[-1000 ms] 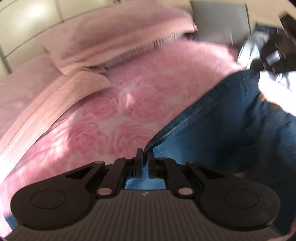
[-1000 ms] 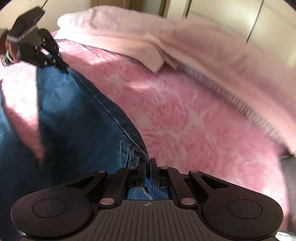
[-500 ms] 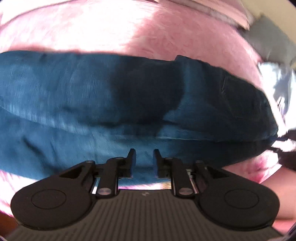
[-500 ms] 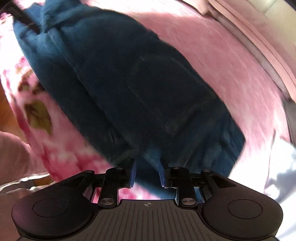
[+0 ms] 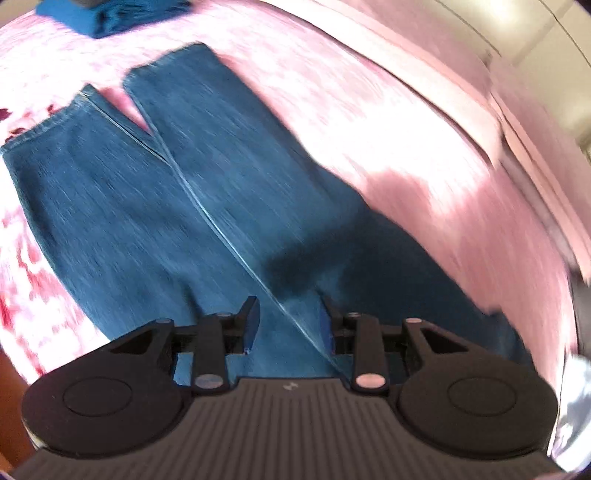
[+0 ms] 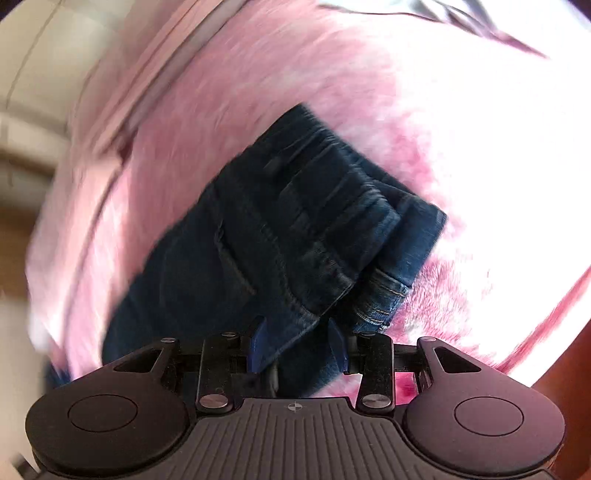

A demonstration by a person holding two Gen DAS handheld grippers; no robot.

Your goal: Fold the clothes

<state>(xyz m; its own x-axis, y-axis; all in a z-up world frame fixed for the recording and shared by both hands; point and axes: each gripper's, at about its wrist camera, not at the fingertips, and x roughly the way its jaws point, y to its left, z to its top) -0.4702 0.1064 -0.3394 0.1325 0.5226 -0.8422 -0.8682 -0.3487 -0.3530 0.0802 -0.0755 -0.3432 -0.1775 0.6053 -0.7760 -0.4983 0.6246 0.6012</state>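
A pair of blue jeans [image 5: 207, 206] lies flat on the pink rose-patterned bedspread [image 5: 388, 122], its two legs running away to the upper left in the left wrist view. My left gripper [image 5: 288, 321] hangs over the legs near the seam, its jaws opening, with denim showing behind the gap and no pad pressing on it. In the right wrist view the waistband end of the jeans [image 6: 295, 229] lies folded over itself. My right gripper [image 6: 297, 345] is just above its edge, jaws opening, nothing pinched.
A folded blue garment [image 5: 110, 14] sits at the far top left of the bed. A pale pink blanket [image 5: 461, 59] runs along the far side. Silvery fabric [image 6: 443, 11] lies beyond the waistband. Brown floor [image 6: 565, 387] shows past the bed's edge.
Both grippers were shut on the jeans' edge a second ago; both have let go and spread apart. Both views rolled and swung, and the jeans now lie flat on the bed.
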